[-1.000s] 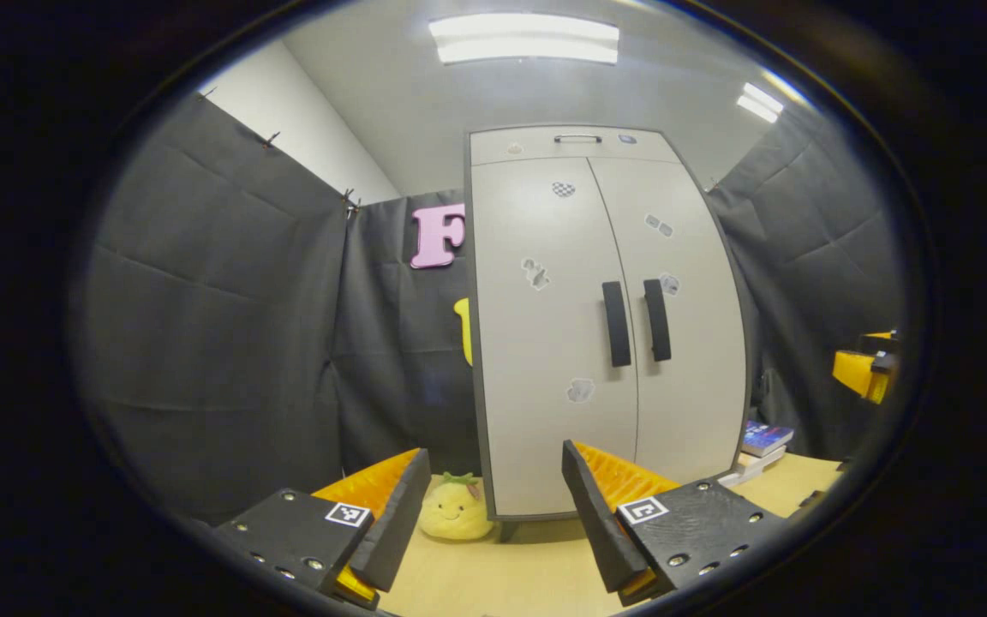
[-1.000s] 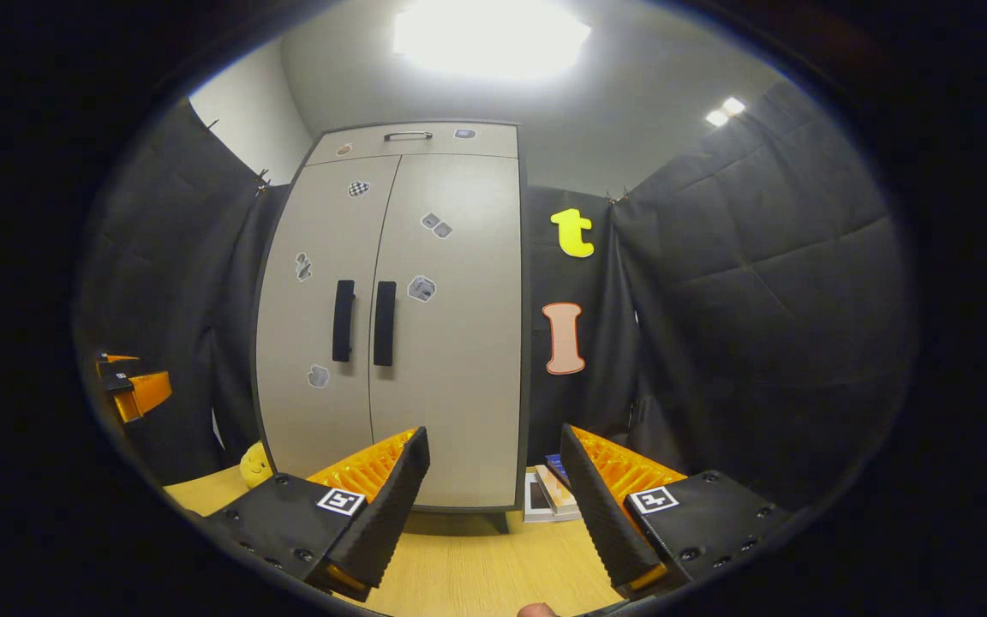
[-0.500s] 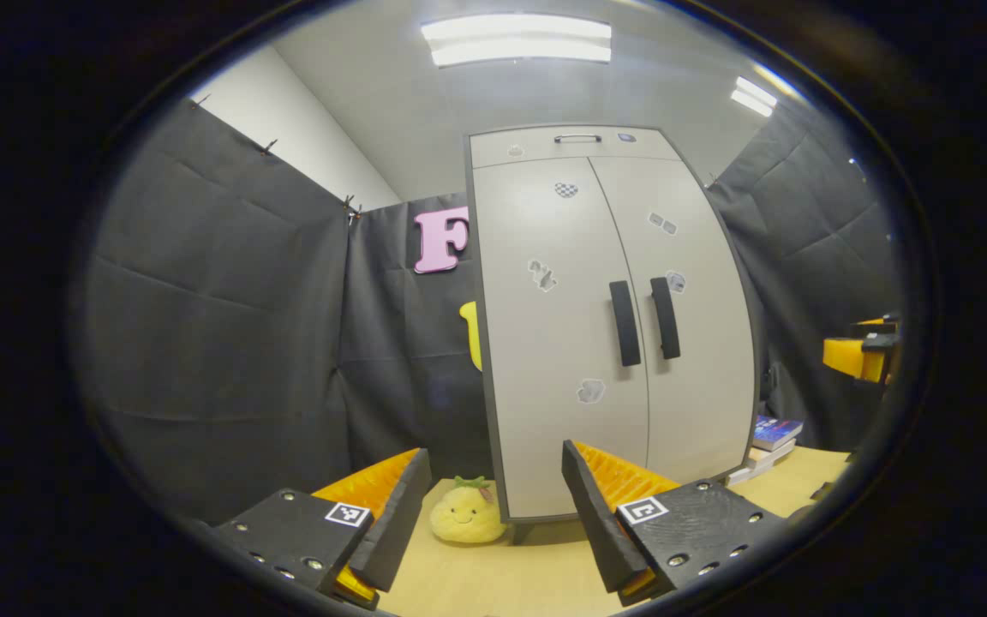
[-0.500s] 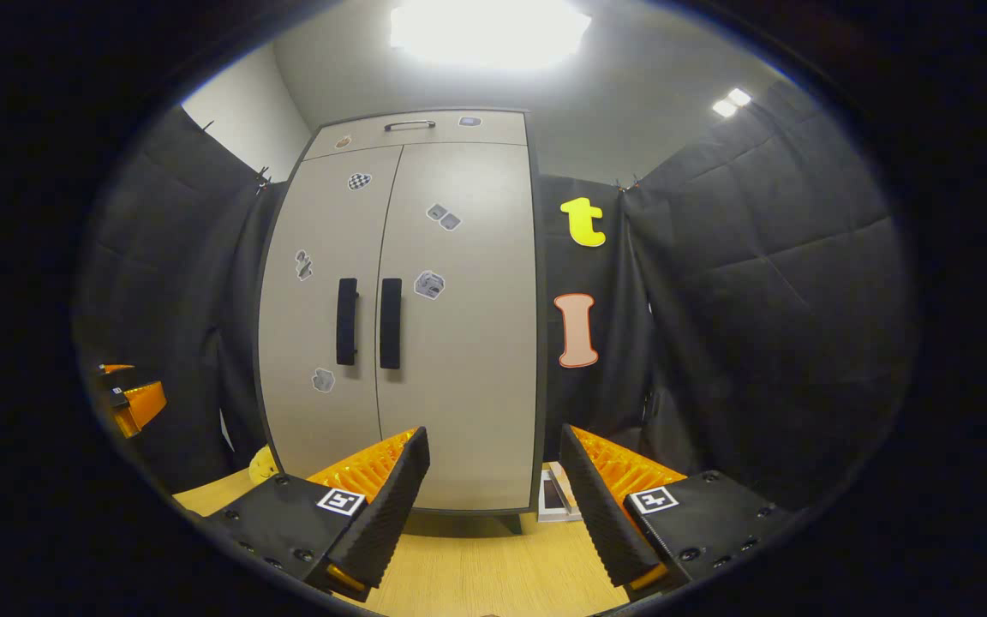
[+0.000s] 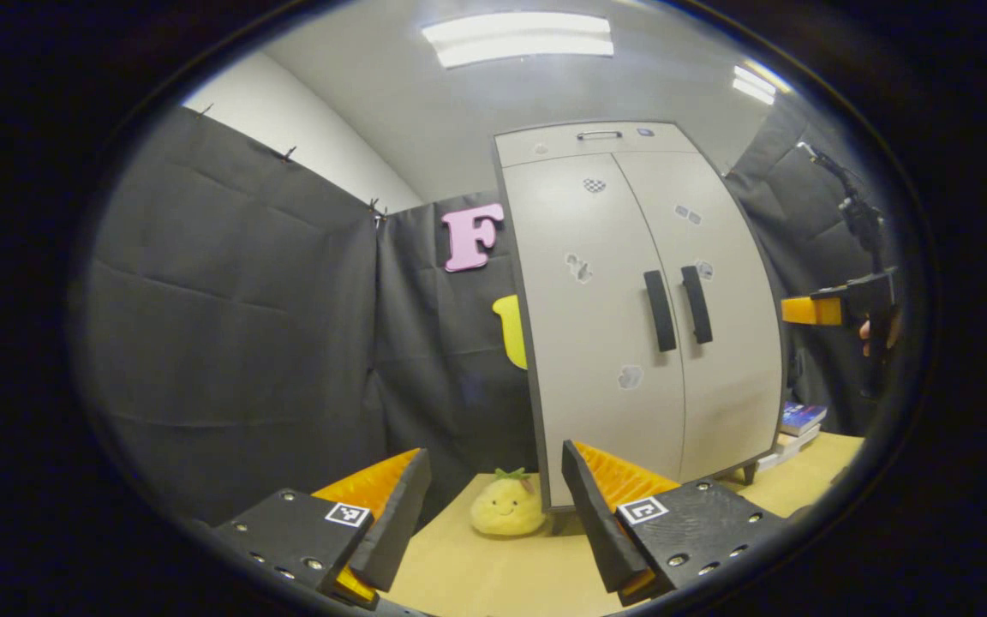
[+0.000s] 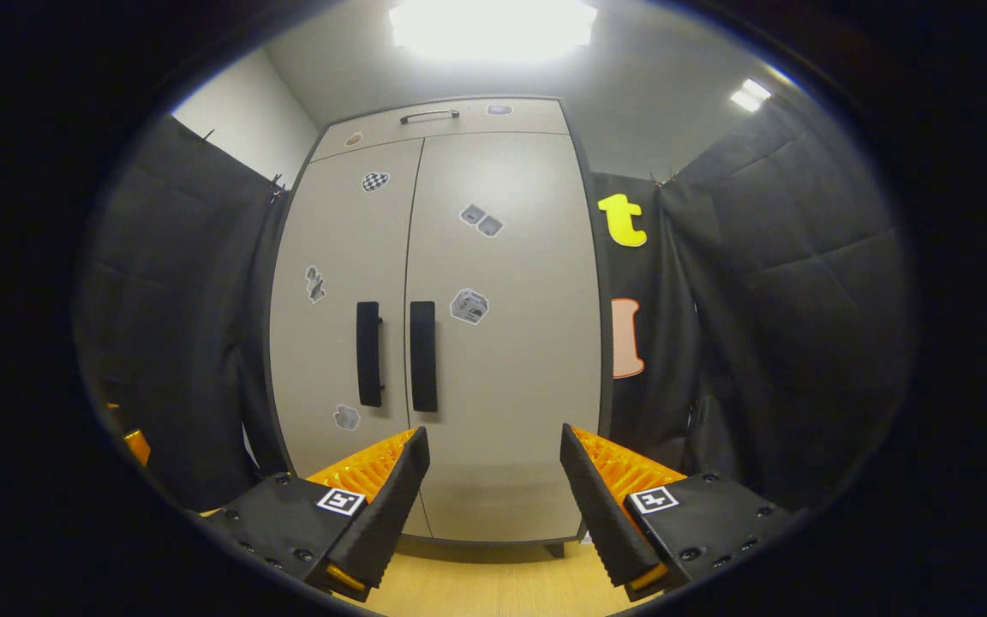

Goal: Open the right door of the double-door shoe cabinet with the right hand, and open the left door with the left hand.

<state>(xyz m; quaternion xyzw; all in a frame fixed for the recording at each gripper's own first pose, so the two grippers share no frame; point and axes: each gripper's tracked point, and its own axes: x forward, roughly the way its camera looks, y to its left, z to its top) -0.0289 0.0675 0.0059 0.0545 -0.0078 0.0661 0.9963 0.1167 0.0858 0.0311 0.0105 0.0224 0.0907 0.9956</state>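
1. Shoe cabinet (image 6: 459,343): pale grey, double-door, standing upright on the wooden tabletop (image 6: 493,583) against the black cloth wall (image 6: 768,326). In your right gripper view it sits straight ahead and near; in your left gripper view it (image 5: 622,343) stands off to the right of centre.
2. Right door (image 6: 506,326): closed, flush with its neighbour. Its dark vertical handle (image 6: 422,356) is just beside the centre seam.
3. Left door (image 6: 339,308): closed. Its dark handle (image 6: 368,353) stands parallel to the other, just across the seam.
4. Top panel (image 6: 451,120): a narrow strip above both doors with a small bar handle (image 6: 429,115).
5. Stickers (image 6: 469,306): several small grey ones scattered over both door fronts.
6. Right gripper (image 6: 493,497): your claw is wide, nothing between the fingers, aimed at the lower part of the right door and clear of it. From your left gripper view you can see it (image 5: 836,308) held by a hand (image 5: 875,330) level with the handles, apart from the cabinet's right edge.
7. Left gripper (image 5: 493,514): claw wide, holding nothing, low over the tabletop and well apart from the cabinet.
8. Plush toy (image 5: 506,506): yellow, smiling, green-topped, on the tabletop beside the cabinet's left front corner.
9. Books (image 5: 798,424): a small stack lying on the tabletop at the cabinet's right side.
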